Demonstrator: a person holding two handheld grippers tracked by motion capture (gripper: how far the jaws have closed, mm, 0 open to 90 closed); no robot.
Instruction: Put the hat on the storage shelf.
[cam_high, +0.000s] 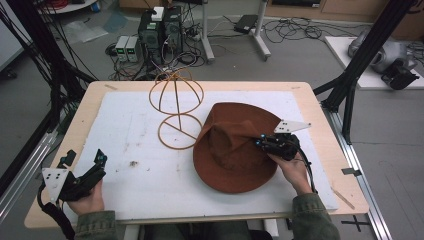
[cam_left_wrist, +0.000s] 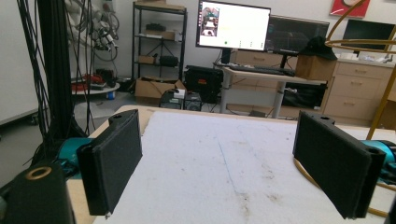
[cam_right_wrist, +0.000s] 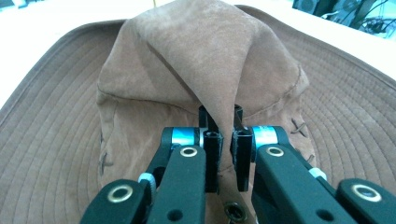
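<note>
A brown suede hat (cam_high: 230, 150) with a wide stitched brim lies on the white mat, right of centre. My right gripper (cam_high: 261, 141) rests on its crown from the right and is shut on a pinched fold of the crown fabric (cam_right_wrist: 224, 107), which rises as a ridge between the pads. A wooden wire hat stand (cam_high: 176, 107) stands behind the hat, to its left. My left gripper (cam_high: 85, 159) sits at the near left corner of the mat, held low and apart from the hat. Its jaws stand wide open over bare mat (cam_left_wrist: 224, 158), nothing between them.
The white mat (cam_high: 140, 165) covers most of the wooden table (cam_high: 85, 100). Black frame posts stand at both sides of the table. Computers and cables lie on the floor beyond the far edge. A curved rod of the stand (cam_left_wrist: 387, 93) shows at the right of the left gripper view.
</note>
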